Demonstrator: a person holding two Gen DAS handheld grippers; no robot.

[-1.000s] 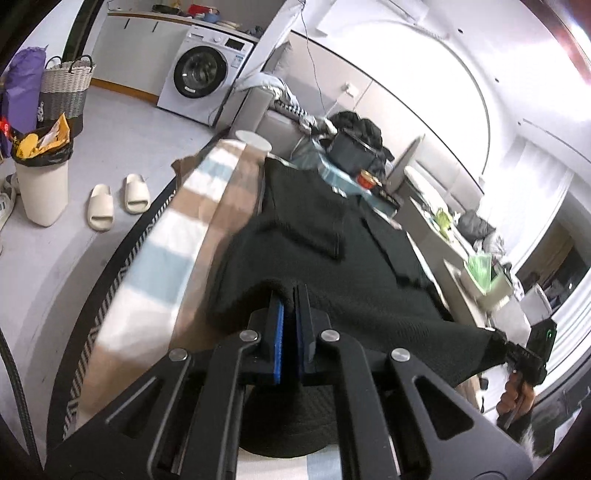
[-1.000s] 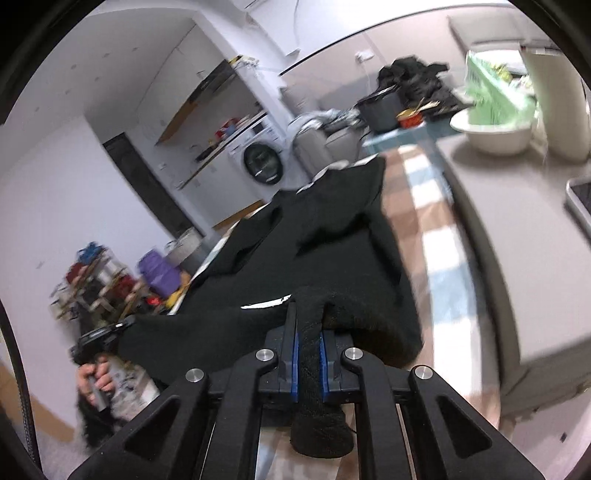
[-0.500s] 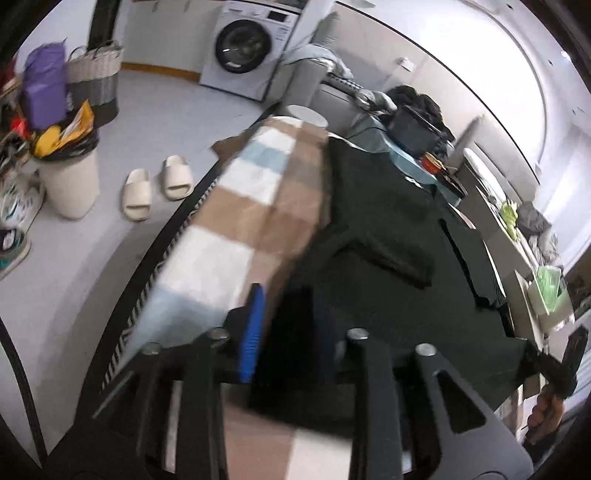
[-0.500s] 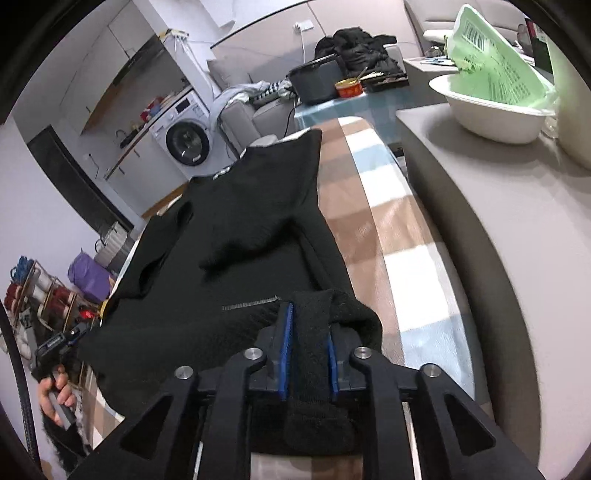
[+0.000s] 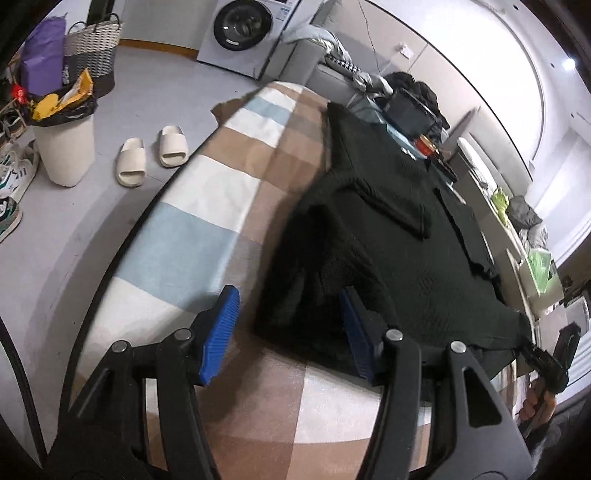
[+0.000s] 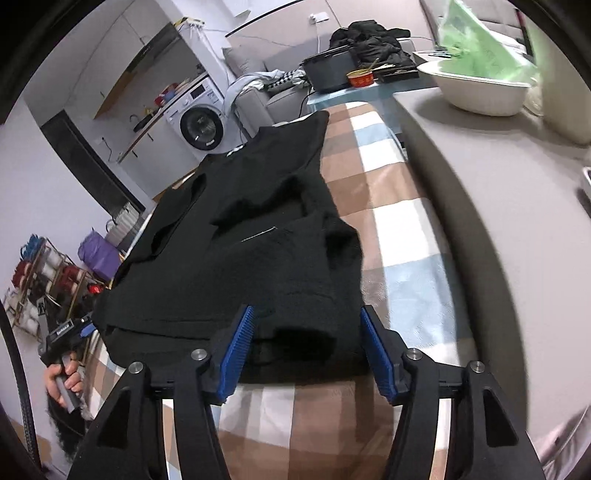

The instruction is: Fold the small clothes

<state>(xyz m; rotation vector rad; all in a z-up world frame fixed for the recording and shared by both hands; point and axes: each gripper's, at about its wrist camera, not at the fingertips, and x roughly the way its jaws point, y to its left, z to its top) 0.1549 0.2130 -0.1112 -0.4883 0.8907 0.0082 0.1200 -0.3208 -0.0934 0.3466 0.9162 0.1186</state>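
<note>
A black knitted garment (image 5: 413, 236) (image 6: 258, 229) lies spread on a checked blanket (image 5: 207, 206) (image 6: 402, 229) of brown, white and light blue squares. My left gripper (image 5: 291, 325) is opening over the garment's near left corner; the cloth lies between its blue pads (image 5: 221, 328) without being pressed. My right gripper (image 6: 306, 347) is also opening, its blue pads (image 6: 238, 343) standing either side of the folded near right corner, clear of it. Each gripper shows at the edge of the other's view, held by a hand (image 5: 535, 402) (image 6: 62, 376).
A grey counter (image 6: 498, 206) with a white bowl (image 6: 484, 92) runs along the blanket's right side. On the floor to the left stand a full bin (image 5: 62, 140), slippers (image 5: 151, 155) and a basket (image 5: 92, 51). A washing machine (image 5: 247, 33) and a sofa lie beyond.
Both grippers went from shut on the garment's near corners to standing apart, letting the cloth drop onto the blanket. Both hands sank toward the surface and tilted further down.
</note>
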